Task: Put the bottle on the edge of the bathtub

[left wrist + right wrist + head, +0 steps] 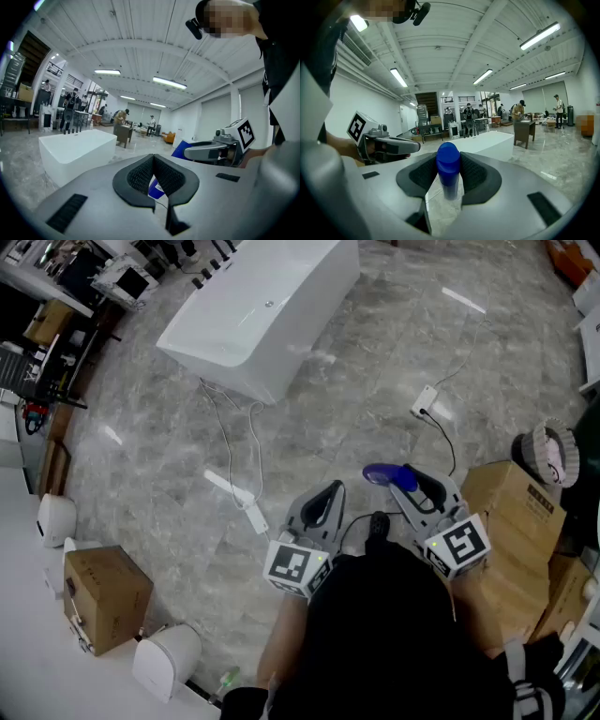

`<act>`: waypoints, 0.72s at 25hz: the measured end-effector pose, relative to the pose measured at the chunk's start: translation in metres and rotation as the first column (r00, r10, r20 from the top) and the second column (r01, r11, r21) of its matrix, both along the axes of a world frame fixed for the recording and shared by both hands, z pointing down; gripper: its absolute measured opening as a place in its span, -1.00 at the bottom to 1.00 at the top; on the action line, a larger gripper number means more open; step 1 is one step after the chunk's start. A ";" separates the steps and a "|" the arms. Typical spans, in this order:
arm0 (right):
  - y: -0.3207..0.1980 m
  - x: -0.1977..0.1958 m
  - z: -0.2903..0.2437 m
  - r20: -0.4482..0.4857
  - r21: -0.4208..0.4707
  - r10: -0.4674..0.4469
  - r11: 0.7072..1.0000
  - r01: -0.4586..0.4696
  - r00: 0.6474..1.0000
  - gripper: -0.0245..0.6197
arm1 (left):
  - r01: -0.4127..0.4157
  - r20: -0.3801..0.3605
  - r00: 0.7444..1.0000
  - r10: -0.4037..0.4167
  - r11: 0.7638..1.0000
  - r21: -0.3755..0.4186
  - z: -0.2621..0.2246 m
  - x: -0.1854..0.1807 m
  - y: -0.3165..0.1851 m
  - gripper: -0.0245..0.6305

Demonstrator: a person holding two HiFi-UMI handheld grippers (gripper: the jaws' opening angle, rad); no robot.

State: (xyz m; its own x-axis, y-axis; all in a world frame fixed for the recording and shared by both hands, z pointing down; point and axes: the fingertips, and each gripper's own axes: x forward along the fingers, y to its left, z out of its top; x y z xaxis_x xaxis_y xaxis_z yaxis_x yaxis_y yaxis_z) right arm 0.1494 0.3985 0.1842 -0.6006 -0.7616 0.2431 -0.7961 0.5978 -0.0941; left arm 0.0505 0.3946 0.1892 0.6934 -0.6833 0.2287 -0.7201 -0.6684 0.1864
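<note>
Currently carrying bottle (448,164), bathtub (292,332) well ahead, nothing placed yet.

Right gripper (410,486) is clamped on the blue-capped bottle, pads squeezing its body just under the cap, jaws spread wide around it. Left gripper (153,158) has its jaws together at the tips and carries nothing, held beside the right one. The tub stands well apart from me across the shiny stone floor, with loose cables (230,442) and a power strip (249,514) lying between us. Risks, as I judge them: a foot catching a cable on the way over; the bottle swinging or slipping, since the grip sits high on it; and the rim looks narrow, so setting it down off-centre or tilted could drop it into the tub or onto the floor.
</note>
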 end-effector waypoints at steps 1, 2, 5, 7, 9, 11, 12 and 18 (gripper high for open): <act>-0.002 0.000 -0.001 -0.002 0.002 -0.003 1.000 0.003 1.000 -0.48 | 0.004 -0.002 1.000 -0.004 1.000 0.000 0.000 0.000 -0.002 -0.89; -0.003 0.000 -0.002 -0.003 0.005 -0.005 1.000 0.005 1.000 -0.48 | 0.007 -0.004 1.000 -0.007 1.000 0.000 0.000 0.000 -0.004 -0.89; -0.005 -0.001 -0.002 -0.010 0.009 -0.013 1.000 0.013 1.000 -0.48 | 0.012 -0.002 1.000 -0.012 1.000 0.001 0.000 -0.001 -0.007 -0.89; -0.005 0.000 -0.003 -0.016 0.014 -0.020 1.000 0.021 1.000 -0.48 | 0.013 -0.001 1.000 -0.013 1.000 0.004 -0.001 0.000 -0.008 -0.89; -0.006 0.001 -0.004 -0.023 0.019 -0.024 1.000 0.024 0.999 -0.48 | 0.014 -0.003 1.000 -0.014 1.000 0.006 -0.001 0.001 -0.008 -0.89; -0.007 0.002 -0.005 -0.030 0.024 -0.022 0.999 0.023 0.999 -0.48 | 0.013 0.001 1.000 -0.013 1.000 0.007 -0.001 0.000 -0.009 -0.89; -0.008 0.003 -0.006 -0.032 0.027 -0.021 0.999 0.022 0.999 -0.48 | 0.013 0.005 1.000 -0.013 1.000 0.007 -0.001 0.000 -0.010 -0.89; -0.013 0.017 -0.003 -0.026 0.020 -0.006 1.000 0.006 1.000 -0.48 | 0.016 0.035 0.999 -0.016 1.000 -0.002 0.003 0.008 -0.012 -0.89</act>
